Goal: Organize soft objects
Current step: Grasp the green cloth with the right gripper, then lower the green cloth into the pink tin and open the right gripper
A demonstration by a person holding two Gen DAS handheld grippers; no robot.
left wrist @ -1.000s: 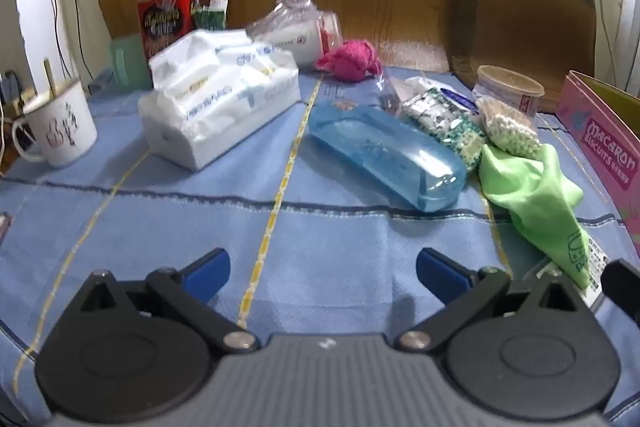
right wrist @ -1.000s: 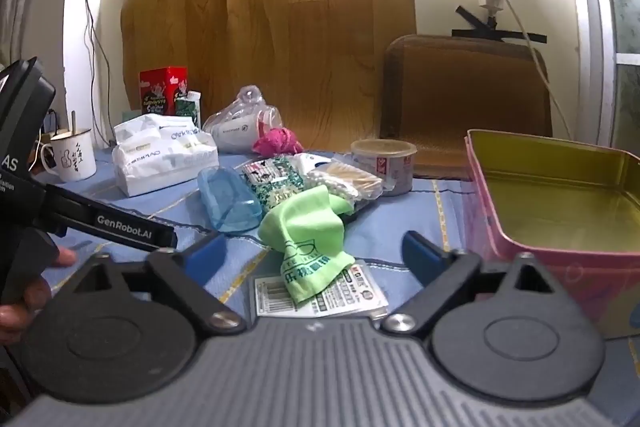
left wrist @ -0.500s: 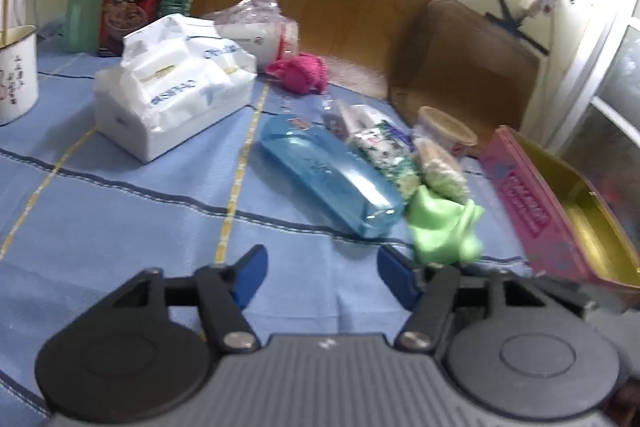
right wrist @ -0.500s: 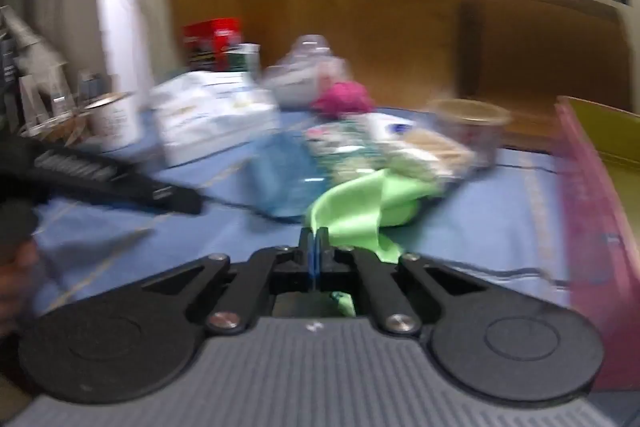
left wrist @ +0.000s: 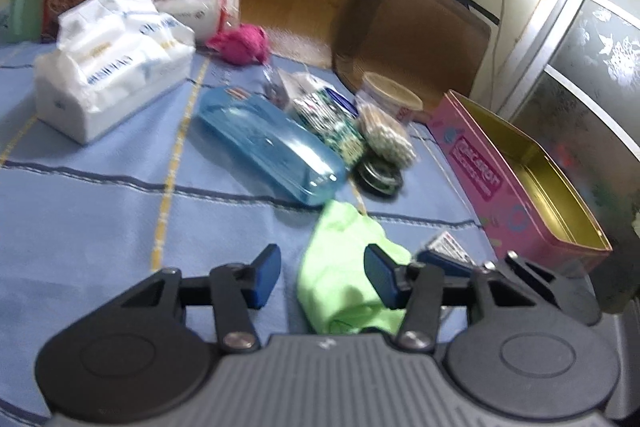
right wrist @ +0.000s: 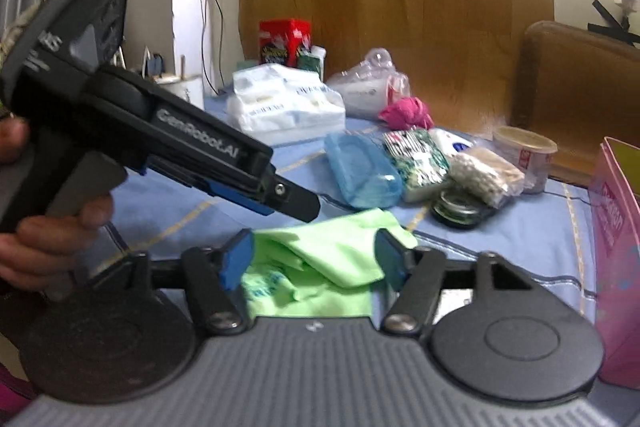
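Hovering over a crumpled lime-green cloth [right wrist: 320, 263], the closing left claw [left wrist: 322, 277], marked "GenRobot.AI", and opening right claw [right wrist: 314, 259] grip nothing beside a pink "MACARON" tin [left wrist: 516, 187].

Left gripper [left wrist: 322, 277] points down at the blue tablecloth [left wrist: 100, 223], jaws closing, blue pads apart. The green cloth [left wrist: 344, 267] lies crumpled between them, nearer the right pad, not pinched. Part of the right gripper [left wrist: 448, 263] pokes in just right of the cloth, over a printed card [left wrist: 446, 245]. Beyond the cloth sits a blue plastic case [left wrist: 272, 143], then a patterned packet [left wrist: 332, 123], a bag of cotton swabs [left wrist: 386, 133] and a dark round lid [left wrist: 380, 175]. Tissue pack [left wrist: 108, 79] far left, pink yarn-like ball [left wrist: 242, 43] behind. Open pink tin [left wrist: 516, 175] at right, gold inside.
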